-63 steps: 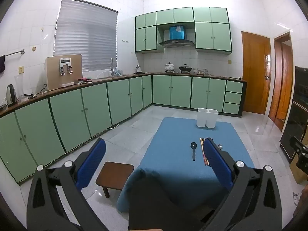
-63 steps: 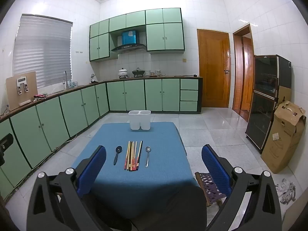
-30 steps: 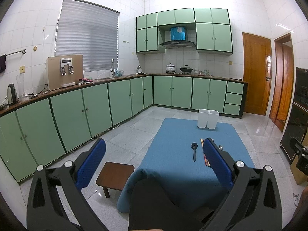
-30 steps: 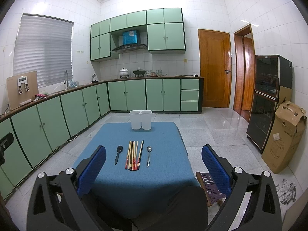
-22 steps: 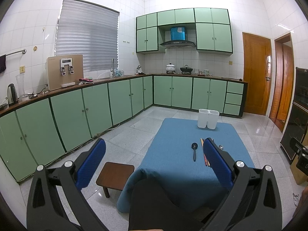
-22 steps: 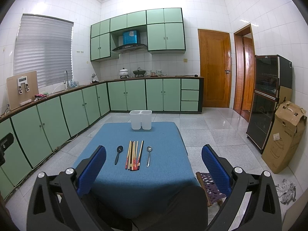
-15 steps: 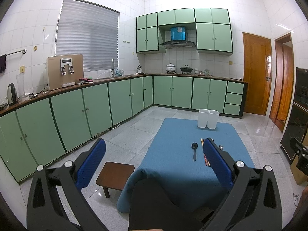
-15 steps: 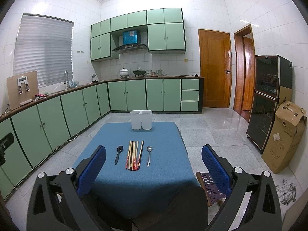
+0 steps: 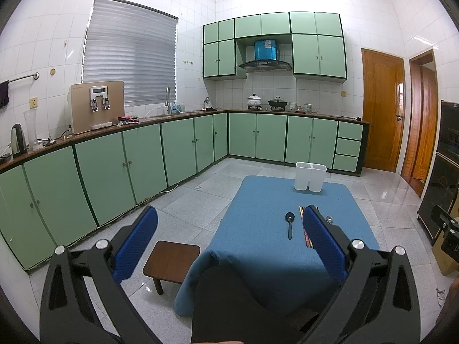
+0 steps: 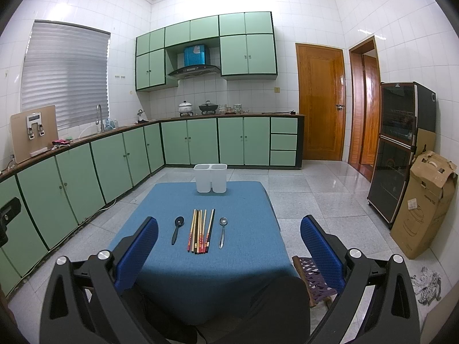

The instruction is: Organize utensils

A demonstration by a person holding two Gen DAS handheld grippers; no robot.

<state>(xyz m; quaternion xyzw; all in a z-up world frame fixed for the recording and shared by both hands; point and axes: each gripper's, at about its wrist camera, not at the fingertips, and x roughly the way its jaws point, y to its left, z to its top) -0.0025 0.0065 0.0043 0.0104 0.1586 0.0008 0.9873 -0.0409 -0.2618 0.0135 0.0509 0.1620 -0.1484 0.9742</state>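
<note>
Almost nothing has moved since the earlier frames: both views have only drifted a touch, and the utensils lie where they lay before. The left gripper (image 9: 229, 240) hangs above the floor off the table's left edge, its blue-padded fingers (image 9: 137, 243) spread wide with nothing between them. The right gripper (image 10: 228, 249) hovers over the near end of the table (image 10: 172, 275), its fingers (image 10: 321, 246) likewise wide apart and empty.

The table carries a blue cloth. In the right wrist view, a bundle of chopsticks (image 10: 200, 230) lies at the centre, pointing roughly toward 12 o'clock. A black spoon (image 10: 177, 229) lies just beside them at 9 o'clock, apart from the bundle, bowl toward the far end. A metal spoon (image 10: 222, 230) lies at 3 o'clock of the chopsticks, also apart, bowl toward the far end. At 12 o'clock, near the table's far edge, stands a white two-compartment holder (image 10: 210, 178), upright, well apart from the utensils; what its compartments contain cannot be seen.

In the left wrist view the right finger covers most of the chopsticks and metal spoon. A small brown stool (image 9: 172, 261) stands on the floor at 9 o'clock of the table, and a woven stool (image 10: 311, 275) at 3 o'clock.
</note>
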